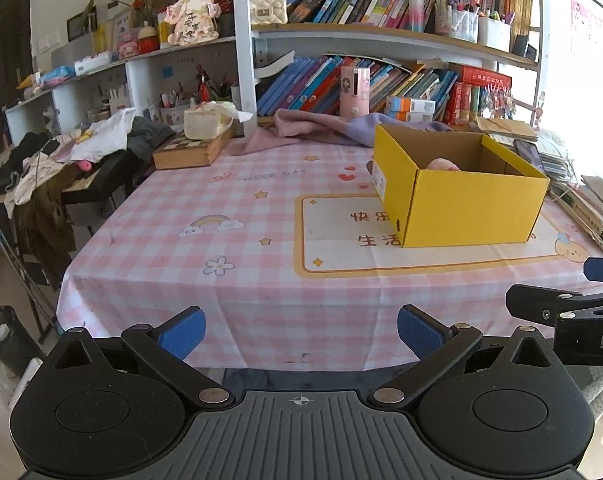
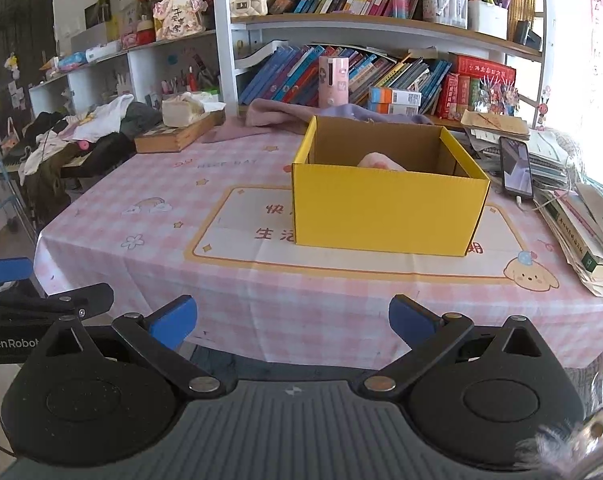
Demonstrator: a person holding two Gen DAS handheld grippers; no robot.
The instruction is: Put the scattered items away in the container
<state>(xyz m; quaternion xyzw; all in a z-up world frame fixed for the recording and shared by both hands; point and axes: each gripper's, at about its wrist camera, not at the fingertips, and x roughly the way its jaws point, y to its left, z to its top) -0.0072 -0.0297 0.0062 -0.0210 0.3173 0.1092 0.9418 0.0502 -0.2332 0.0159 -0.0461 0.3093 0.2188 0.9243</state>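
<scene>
Basically the yellow box (image 2: 389,204) is the container, open top, sitting mid-frame in the right wrist view and right of centre in the left wrist view, on the pink checked tablecloth (image 1: 221,208). A pale pink item (image 2: 379,161) already lies inside, only its top shows over the front wall. No loose item is clear on the bare cloth near the box; cloth pile (image 1: 321,126) & phone (image 2: 515,168) sit behind/right of it.

Key relation: box lies straight ahead of the right gripper (image 2: 292,322), its broad side facing it, but ahead & to the right of the left gripper (image 1: 301,332). So right looks nearer, I'd judge. Both grippers are spread wide, empty, low at the table's near edge.
</scene>
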